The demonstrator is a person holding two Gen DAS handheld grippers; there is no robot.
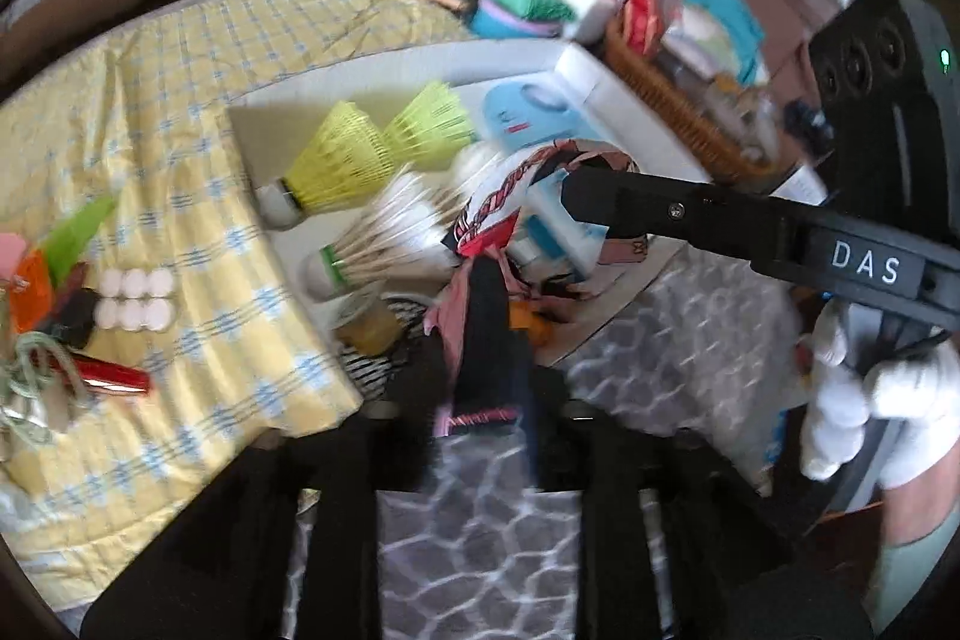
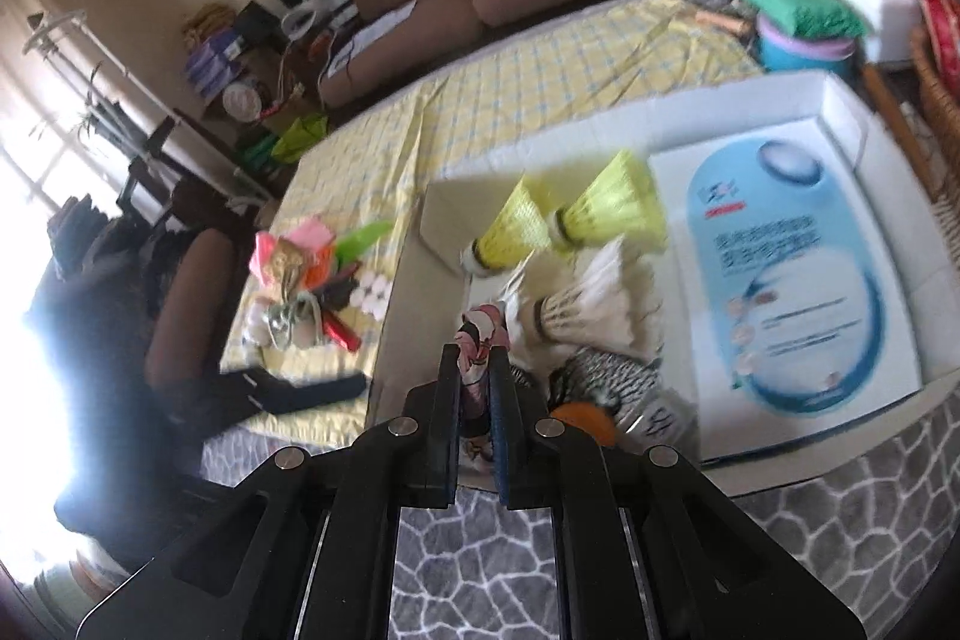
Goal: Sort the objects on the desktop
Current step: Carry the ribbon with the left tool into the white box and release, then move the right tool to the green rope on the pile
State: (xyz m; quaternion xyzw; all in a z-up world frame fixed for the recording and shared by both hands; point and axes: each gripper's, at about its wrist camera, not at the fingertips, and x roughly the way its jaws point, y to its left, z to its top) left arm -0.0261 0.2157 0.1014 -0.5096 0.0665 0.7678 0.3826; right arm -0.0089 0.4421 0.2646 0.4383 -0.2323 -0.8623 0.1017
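A pink, white and black patterned scarf (image 1: 498,196) hangs over the near corner of a shallow white box (image 1: 630,100). My right gripper (image 2: 474,361) is shut on the scarf's upper end (image 2: 477,340); in the left wrist view it reaches in from the right (image 1: 573,193), held by a white-gloved hand (image 1: 852,400). My left gripper (image 1: 471,358) is blurred and stands open. The scarf's lower end drapes loosely over one finger (image 1: 489,328). In the right wrist view the left gripper (image 2: 354,387) lies just left of the box.
The box holds two yellow shuttlecocks (image 1: 342,160), a white feather one (image 1: 390,232), a blue-white packet (image 2: 798,280), a striped cloth (image 2: 606,376) and an orange ball (image 2: 585,418). White discs (image 1: 135,298), a red tube (image 1: 114,376) and coloured paper lie on the yellow checked cloth (image 1: 198,58). A wicker basket (image 1: 678,112) stands behind.
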